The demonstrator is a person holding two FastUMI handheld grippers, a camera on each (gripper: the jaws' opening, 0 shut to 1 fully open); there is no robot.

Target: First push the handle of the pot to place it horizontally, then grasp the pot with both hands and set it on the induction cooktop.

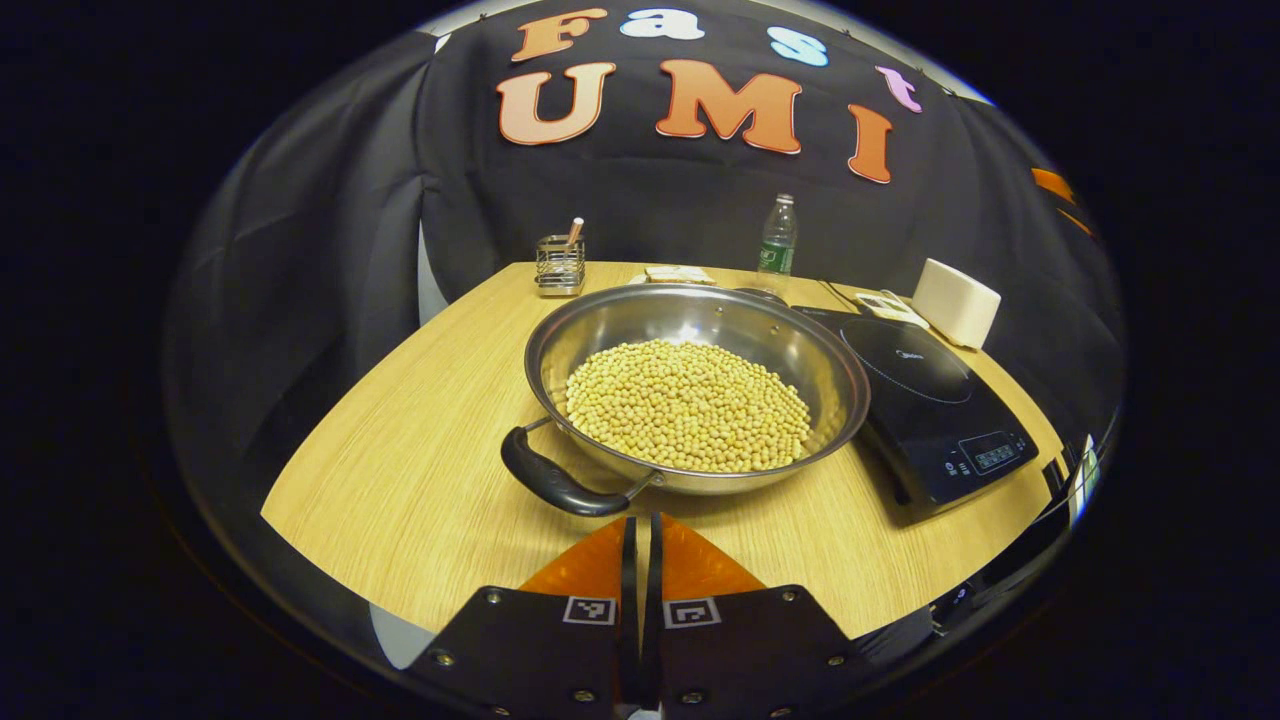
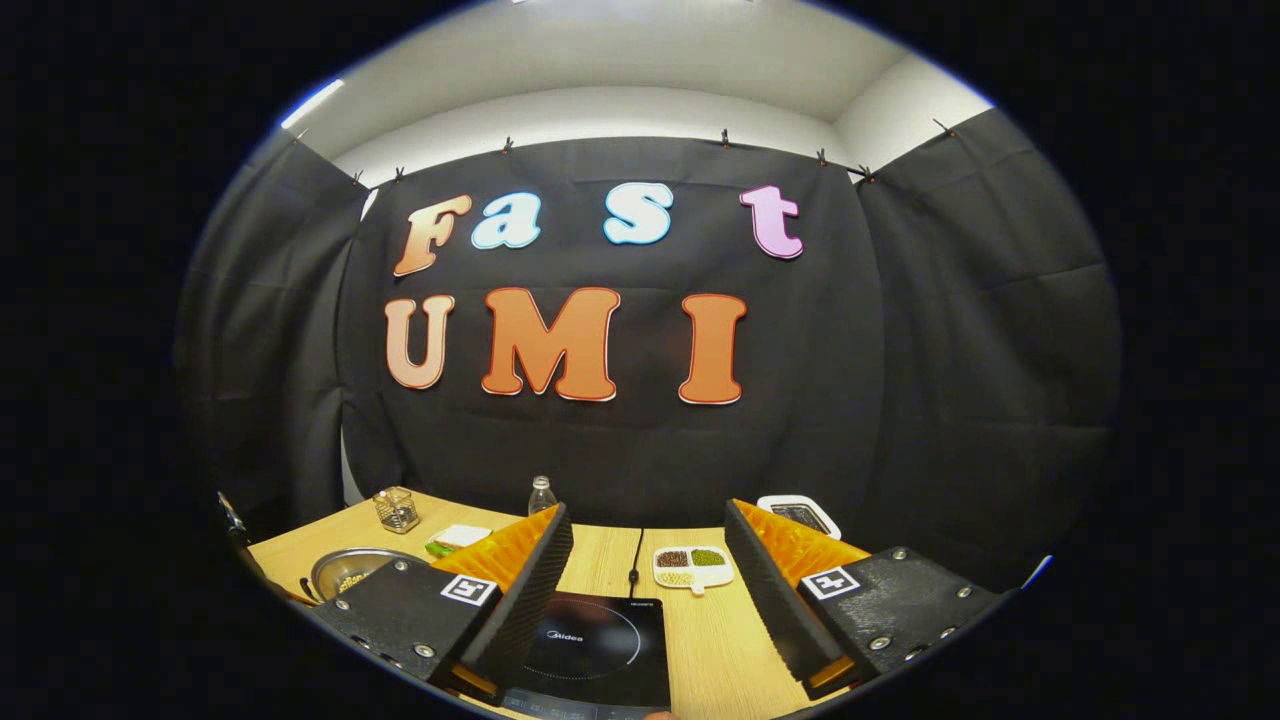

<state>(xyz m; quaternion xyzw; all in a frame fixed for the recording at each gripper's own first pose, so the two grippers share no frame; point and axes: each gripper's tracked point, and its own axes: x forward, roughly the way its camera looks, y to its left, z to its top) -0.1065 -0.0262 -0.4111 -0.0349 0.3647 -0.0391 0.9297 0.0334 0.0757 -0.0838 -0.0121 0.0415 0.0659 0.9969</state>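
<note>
A steel pot (image 1: 700, 330) full of pale beans sits mid-table in the left gripper view, its near black handle (image 1: 550, 480) angled toward the lower left. My left gripper (image 1: 640, 525) is shut with nothing in it, its tips just short of that handle's right end. The black induction cooktop (image 1: 930, 400) lies right of the pot. In the right gripper view my right gripper (image 2: 645, 540) is open above the cooktop (image 2: 595, 640), with the pot (image 2: 345, 570) far off at the lower left.
A wire utensil holder (image 1: 560, 265), a water bottle (image 1: 778, 235) and a white box (image 1: 955, 300) stand along the table's far edge. A small divided dish of beans (image 2: 692, 567) and a white tray (image 2: 800, 515) lie beyond the cooktop.
</note>
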